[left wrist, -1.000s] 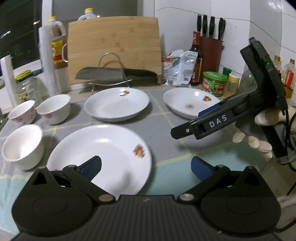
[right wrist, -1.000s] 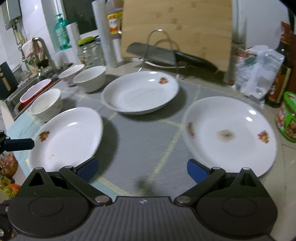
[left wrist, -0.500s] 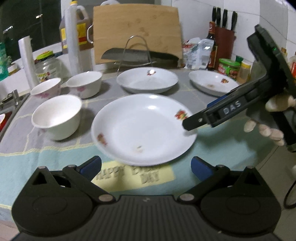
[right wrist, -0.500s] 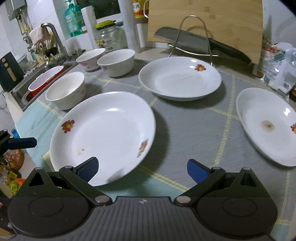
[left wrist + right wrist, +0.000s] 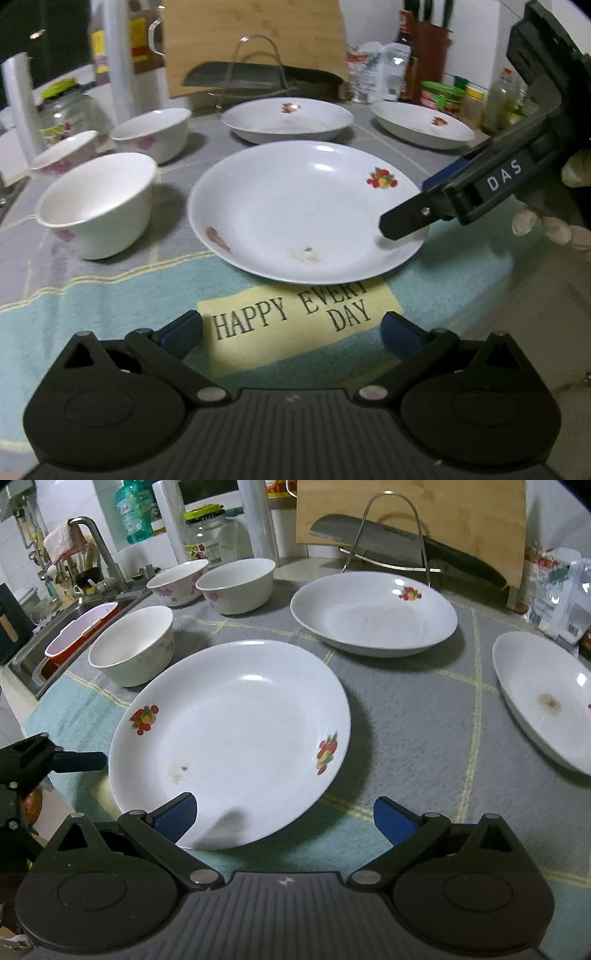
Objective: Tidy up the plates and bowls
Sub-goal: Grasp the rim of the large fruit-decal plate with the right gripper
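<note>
Three white plates with fruit prints lie on the cloth: a near plate [image 5: 303,206] [image 5: 229,734], a far middle plate [image 5: 288,118] [image 5: 373,613] and a right plate [image 5: 421,123] [image 5: 546,698]. Three white bowls stand to the left: the nearest bowl [image 5: 96,203] [image 5: 133,642] and two farther bowls [image 5: 151,131] [image 5: 236,585]. My left gripper [image 5: 291,330] is open and empty, in front of the near plate. My right gripper [image 5: 284,812] is open and empty at the near plate's right rim; it also shows in the left wrist view [image 5: 454,192].
A wire rack [image 5: 391,535] with a cleaver stands before a wooden cutting board [image 5: 410,509] at the back. A sink [image 5: 70,627] with a red basin is at the left. Jars, bottles and a knife block [image 5: 428,59] line the back right. The counter edge is close by.
Both grippers have pulled back and shifted left. The near plate is now centred in both views. My right gripper's fingers have come down to that plate's right rim.
</note>
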Motion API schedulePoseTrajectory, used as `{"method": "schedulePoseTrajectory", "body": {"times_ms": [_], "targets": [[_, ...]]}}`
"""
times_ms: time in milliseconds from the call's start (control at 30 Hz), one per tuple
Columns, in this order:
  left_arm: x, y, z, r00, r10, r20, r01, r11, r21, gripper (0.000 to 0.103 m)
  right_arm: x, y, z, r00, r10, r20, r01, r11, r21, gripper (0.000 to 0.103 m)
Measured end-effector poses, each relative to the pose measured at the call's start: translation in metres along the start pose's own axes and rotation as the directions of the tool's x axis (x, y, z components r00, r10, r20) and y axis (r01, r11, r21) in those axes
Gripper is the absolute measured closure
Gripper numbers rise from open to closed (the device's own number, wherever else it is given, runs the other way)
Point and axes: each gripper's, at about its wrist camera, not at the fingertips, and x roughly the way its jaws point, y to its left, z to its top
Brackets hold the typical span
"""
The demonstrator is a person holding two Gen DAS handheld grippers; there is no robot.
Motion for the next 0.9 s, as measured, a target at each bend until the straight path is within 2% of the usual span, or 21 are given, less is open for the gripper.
{"method": "schedulePoseTrajectory", "body": {"times_ms": [300,600,900], "targets": [[0.011,0.008,0.005,0.999,-0.042,0.027,0.041,0.998,0.052,0.000,0.013,0.008,0.003,0.999,-0.022,-0.031,0.023,1.000,0.012,0.000],[0.015,0.015,0.006,0.995,-0.080,0.060,0.075,0.994,0.085,0.000,0.024,0.011,0.016,0.999,-0.030,-0.021,0.030,0.999,0.019,0.000],[0.016,0.021,0.000,0.987,-0.111,0.120,0.098,0.989,0.109,0.000,0.026,0.007,0.018,1.000,-0.027,0.009,0.026,0.997,0.075,0.000]]}}
